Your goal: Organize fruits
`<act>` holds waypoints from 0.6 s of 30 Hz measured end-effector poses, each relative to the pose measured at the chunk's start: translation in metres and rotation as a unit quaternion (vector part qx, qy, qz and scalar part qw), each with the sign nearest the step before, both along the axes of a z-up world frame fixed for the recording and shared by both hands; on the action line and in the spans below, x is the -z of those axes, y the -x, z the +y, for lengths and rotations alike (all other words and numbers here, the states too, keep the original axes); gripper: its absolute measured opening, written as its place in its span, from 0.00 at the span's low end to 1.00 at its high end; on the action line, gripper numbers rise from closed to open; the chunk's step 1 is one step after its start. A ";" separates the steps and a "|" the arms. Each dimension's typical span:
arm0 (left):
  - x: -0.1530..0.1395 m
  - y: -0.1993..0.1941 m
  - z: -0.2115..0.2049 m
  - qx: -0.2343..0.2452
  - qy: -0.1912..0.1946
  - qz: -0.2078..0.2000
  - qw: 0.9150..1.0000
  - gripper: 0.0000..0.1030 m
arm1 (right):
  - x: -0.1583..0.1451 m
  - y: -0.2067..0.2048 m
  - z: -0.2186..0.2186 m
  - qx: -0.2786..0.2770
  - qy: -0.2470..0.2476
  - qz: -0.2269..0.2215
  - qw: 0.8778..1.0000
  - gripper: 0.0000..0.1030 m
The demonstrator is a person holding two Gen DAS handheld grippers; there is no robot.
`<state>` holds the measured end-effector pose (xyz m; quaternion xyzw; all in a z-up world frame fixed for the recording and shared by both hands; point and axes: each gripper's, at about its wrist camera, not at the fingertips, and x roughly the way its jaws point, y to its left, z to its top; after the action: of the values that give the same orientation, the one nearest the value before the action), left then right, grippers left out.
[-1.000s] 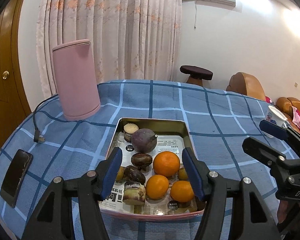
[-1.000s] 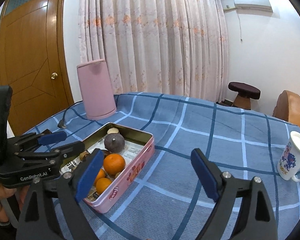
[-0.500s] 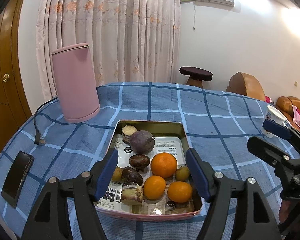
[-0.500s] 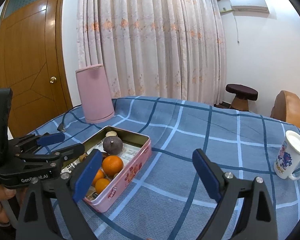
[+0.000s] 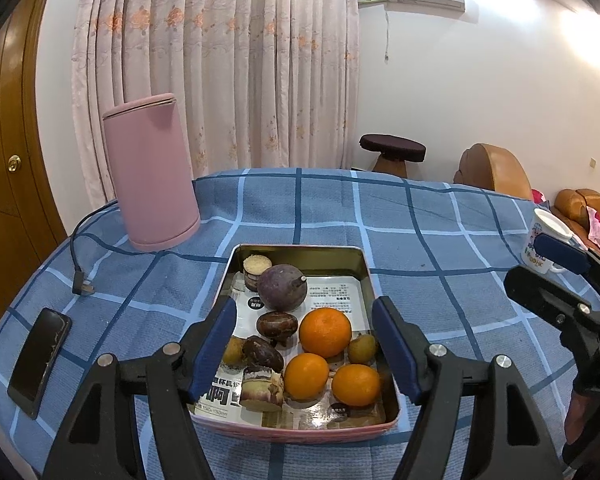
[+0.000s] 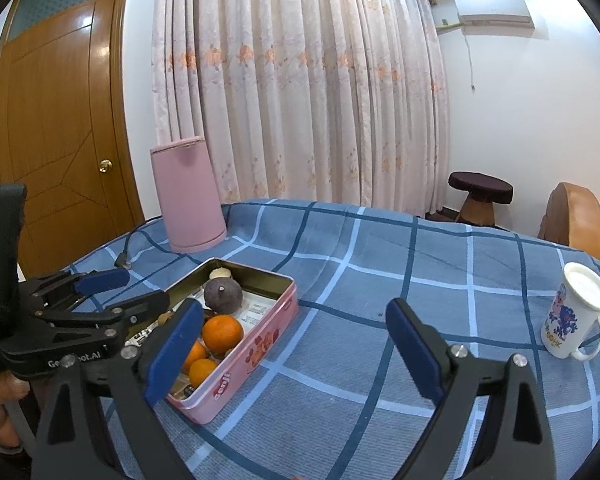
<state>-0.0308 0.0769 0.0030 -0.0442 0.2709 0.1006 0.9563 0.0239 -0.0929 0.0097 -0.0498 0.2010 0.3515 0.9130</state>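
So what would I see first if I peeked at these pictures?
Probably the pink tin in the middle of the blue checked tablecloth, with three oranges and a big purple fruit inside. Then the tall pink canister behind it, and the open left gripper above the tin.

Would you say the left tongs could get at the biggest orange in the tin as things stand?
Probably yes: the left tongs are open right above the tin, and the biggest orange lies uncovered, though neighbouring fruit crowds its near side.

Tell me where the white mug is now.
The white mug stands upright on the blue checked tablecloth at the right side, far from the pink tin, beyond the right gripper.
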 end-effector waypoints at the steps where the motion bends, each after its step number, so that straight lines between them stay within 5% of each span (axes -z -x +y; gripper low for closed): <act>1: 0.000 0.000 0.000 0.000 0.000 0.001 1.000 0.70 | 0.000 0.000 0.000 0.000 0.000 -0.001 1.000 0.92; 18: 0.004 -0.004 0.001 -0.004 0.008 0.011 1.000 0.70 | -0.001 0.002 -0.001 -0.001 0.001 -0.002 1.000 0.93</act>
<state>-0.0269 0.0777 -0.0014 -0.0523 0.2822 0.1031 0.9524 0.0223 -0.0936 0.0111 -0.0515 0.1998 0.3521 0.9130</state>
